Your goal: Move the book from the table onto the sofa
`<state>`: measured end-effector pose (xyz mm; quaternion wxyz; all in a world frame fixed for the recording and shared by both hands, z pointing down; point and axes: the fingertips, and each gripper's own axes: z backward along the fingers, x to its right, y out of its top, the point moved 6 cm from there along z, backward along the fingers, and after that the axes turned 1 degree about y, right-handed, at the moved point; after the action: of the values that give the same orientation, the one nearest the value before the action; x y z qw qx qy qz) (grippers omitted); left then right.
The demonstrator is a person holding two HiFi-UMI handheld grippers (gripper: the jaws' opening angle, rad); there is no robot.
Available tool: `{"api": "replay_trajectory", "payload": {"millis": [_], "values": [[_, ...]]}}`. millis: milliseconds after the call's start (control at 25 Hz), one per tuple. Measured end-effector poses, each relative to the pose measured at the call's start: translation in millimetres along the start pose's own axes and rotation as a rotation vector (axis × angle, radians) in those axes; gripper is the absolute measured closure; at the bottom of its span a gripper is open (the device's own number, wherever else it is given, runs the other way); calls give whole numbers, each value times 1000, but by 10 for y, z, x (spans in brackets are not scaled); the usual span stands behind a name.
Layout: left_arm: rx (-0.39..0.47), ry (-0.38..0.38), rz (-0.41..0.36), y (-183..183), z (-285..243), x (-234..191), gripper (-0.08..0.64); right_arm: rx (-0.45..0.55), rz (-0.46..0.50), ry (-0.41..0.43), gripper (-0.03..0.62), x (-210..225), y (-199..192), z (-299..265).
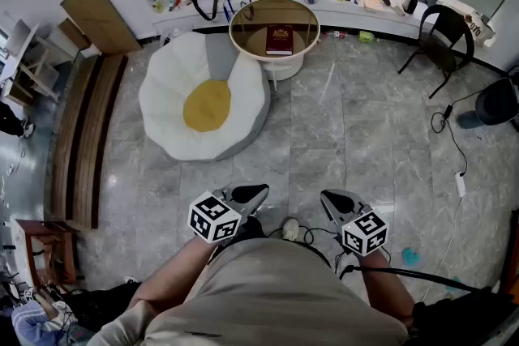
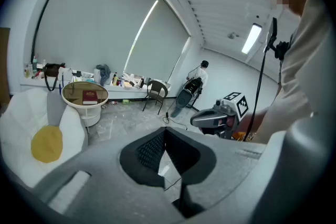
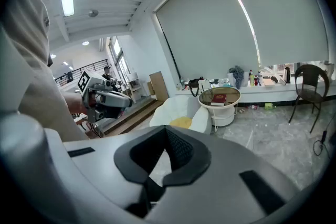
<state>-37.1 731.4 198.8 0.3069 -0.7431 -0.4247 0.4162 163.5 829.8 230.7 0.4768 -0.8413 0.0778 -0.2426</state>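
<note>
A dark red book [image 1: 279, 39] lies on a small round glass-topped table [image 1: 236, 35] at the far side of the room. Just left of the table and nearer to me sits the white petal-shaped sofa [image 1: 166, 109] with its yellow centre cushion. My left gripper [image 1: 255, 193] and right gripper [image 1: 331, 198] hang close to my body over the grey floor, far from both, each shut and empty. The left gripper view shows its jaws [image 2: 165, 139] closed, with the book [image 2: 90, 96] far off at the left. In the right gripper view, the book [image 3: 219, 98] lies beyond that gripper's shut jaws [image 3: 167, 149].
A black chair [image 1: 442, 44] stands right of the table. A long white ledge [image 1: 324, 8] behind it carries bags, bottles and clutter. Wooden steps [image 1: 81, 142] run along the left wall. A cable with a power strip [image 1: 460, 182] lies on the floor at right.
</note>
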Motion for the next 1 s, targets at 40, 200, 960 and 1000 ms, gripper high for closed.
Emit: {"api": "replay_trajectory", "payload": {"millis": [40, 200, 960, 1000], "values": [[0, 4, -3, 12, -11, 4, 552, 2, -1, -2, 581, 39, 5, 15], [7, 26, -2, 57, -55, -106, 554, 0, -2, -8, 581, 198, 22, -37], [-17, -132, -6, 1272, -491, -3210, 472, 23, -155, -201, 492, 1432, 1487, -2387], [-23, -136, -4, 1387, -498, -3433, 463, 22, -159, -208, 492, 1486, 1629, -2556]]}}
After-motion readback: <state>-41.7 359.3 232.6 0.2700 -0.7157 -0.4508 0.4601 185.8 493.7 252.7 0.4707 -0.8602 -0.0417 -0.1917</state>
